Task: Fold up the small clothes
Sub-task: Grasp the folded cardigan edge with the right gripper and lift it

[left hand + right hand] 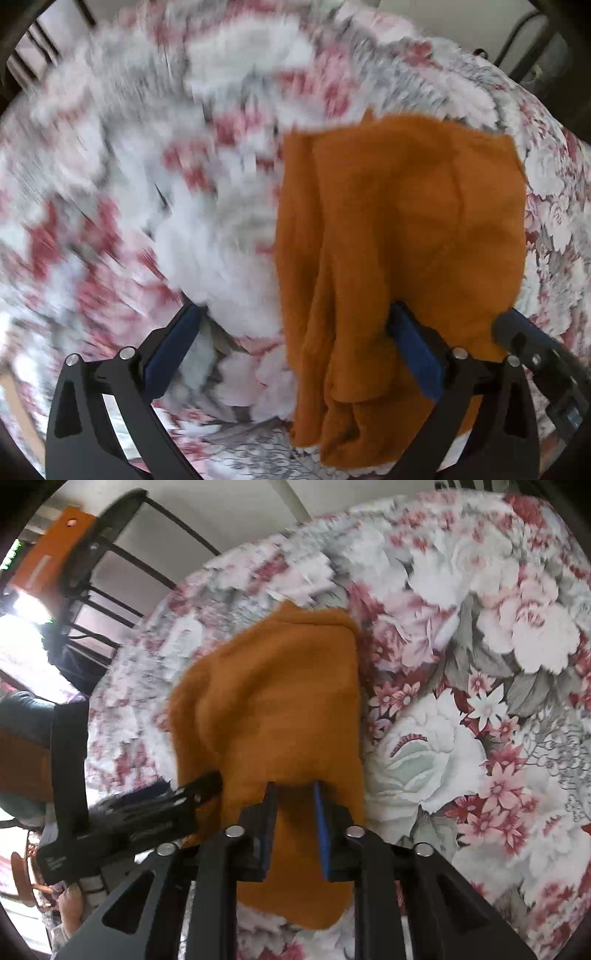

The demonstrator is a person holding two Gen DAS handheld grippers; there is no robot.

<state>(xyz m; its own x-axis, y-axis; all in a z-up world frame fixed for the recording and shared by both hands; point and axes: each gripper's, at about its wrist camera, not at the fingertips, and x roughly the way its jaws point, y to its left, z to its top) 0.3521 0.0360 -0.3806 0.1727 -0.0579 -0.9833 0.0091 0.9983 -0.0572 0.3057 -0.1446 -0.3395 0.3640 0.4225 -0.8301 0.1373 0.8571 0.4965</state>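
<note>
Cloth (280, 709) pinched by R gripper (295, 794); L gripper (295, 314) open.

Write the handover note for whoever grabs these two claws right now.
Left claw: open wide, gripping nothing; the orange knit cloth hangs against its right finger.
Right claw: shut on the same cloth, which hangs bunched from its fingers over the floral bedspread.
Done: cloth picked up. No neat fold visible yet.
Left: probably catch a free edge with the left claw, spread the cloth on the bedspread, then fold. Left view is motion-blurred, so check position first.
</note>
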